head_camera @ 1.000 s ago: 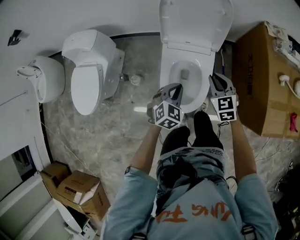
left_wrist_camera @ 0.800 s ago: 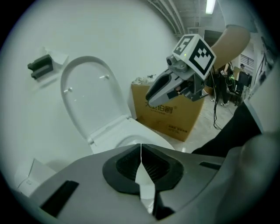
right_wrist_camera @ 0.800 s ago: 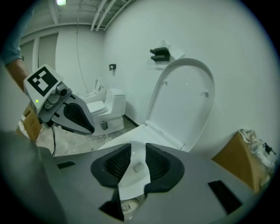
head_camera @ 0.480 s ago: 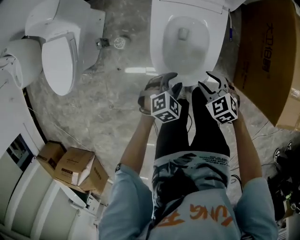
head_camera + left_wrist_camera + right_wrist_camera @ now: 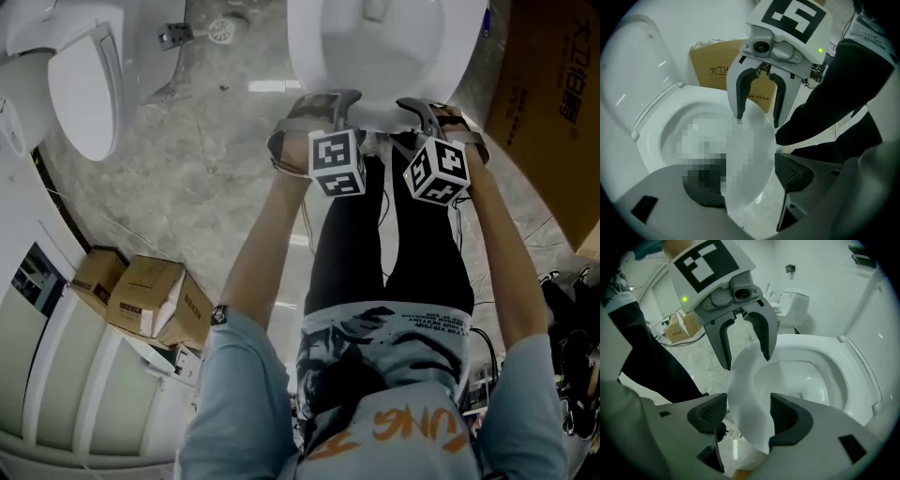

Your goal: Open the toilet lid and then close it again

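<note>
The white toilet (image 5: 384, 47) stands at the top of the head view; its lid (image 5: 633, 70) is raised against the wall. My left gripper (image 5: 323, 101) and right gripper (image 5: 433, 111) point steeply down, side by side at the bowl's front rim. In the left gripper view the rim (image 5: 750, 140) runs between that gripper's (image 5: 750, 178) spread jaws, which are opening. The right gripper view shows the rim (image 5: 747, 394) between the right gripper's (image 5: 749, 414) dark pads (image 5: 787, 416), also opening. Each gripper view shows the other gripper straddling the same rim.
A second toilet (image 5: 80, 89) with its lid down stands at the upper left, near a floor drain (image 5: 222, 26). A large cardboard box (image 5: 553, 112) stands right of the bowl. Smaller boxes (image 5: 150, 300) lie lower left. The person's legs (image 5: 375, 244) stand just before the bowl.
Both grippers have sunk from above the bowl to its front rim and tipped to point downward. Their jaws have spread apart. The head camera now looks more steeply down.
</note>
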Motion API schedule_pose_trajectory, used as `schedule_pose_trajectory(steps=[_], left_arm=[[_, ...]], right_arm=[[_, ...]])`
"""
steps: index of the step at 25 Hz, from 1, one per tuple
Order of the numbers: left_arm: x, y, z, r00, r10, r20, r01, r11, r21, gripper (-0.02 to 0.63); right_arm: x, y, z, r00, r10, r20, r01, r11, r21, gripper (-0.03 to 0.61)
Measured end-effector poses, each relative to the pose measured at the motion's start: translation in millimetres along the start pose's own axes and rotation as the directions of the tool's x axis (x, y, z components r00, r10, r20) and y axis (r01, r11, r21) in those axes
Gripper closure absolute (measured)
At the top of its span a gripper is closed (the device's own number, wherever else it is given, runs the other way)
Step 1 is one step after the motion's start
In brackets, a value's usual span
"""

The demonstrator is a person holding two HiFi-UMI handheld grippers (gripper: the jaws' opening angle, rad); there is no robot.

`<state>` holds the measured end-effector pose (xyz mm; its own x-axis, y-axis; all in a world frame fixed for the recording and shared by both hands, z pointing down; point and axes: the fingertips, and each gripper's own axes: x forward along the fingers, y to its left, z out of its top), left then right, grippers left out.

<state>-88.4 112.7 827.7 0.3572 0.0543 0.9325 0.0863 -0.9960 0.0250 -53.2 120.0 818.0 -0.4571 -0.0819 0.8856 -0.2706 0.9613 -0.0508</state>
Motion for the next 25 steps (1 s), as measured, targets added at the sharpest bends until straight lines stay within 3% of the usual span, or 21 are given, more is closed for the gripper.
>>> schedule_pose_trajectory(steps=[10,15,18,25], left_arm=[[26,-15,-19,0.996,-0.08,-0.048,0.083,0.994,0.075,0.275],[31,-21,-19,0.993,-0.092,-0.067,0.099,0.99,0.096,0.273],[29,-20,-17,0.994,-0.074,-0.077,0.082,0.991,0.108,0.273],[7,-10,-9,0.996,0.042,-0.072,-0.024,0.974,0.226,0.272]], right_arm=[[44,20,-15,0.987,0.133,-0.095,-0.145,0.98,-0.134,0.262],[51,24,-17,0.964,0.182,-0.195,-0.225,0.947,-0.231,0.279],[45,25,-16,0.951,0.217,-0.219,-0.268,0.933,-0.239,0.284],[7,24,7,0.962,0.243,-0.122,-0.265,0.939,-0.219,0.288]])
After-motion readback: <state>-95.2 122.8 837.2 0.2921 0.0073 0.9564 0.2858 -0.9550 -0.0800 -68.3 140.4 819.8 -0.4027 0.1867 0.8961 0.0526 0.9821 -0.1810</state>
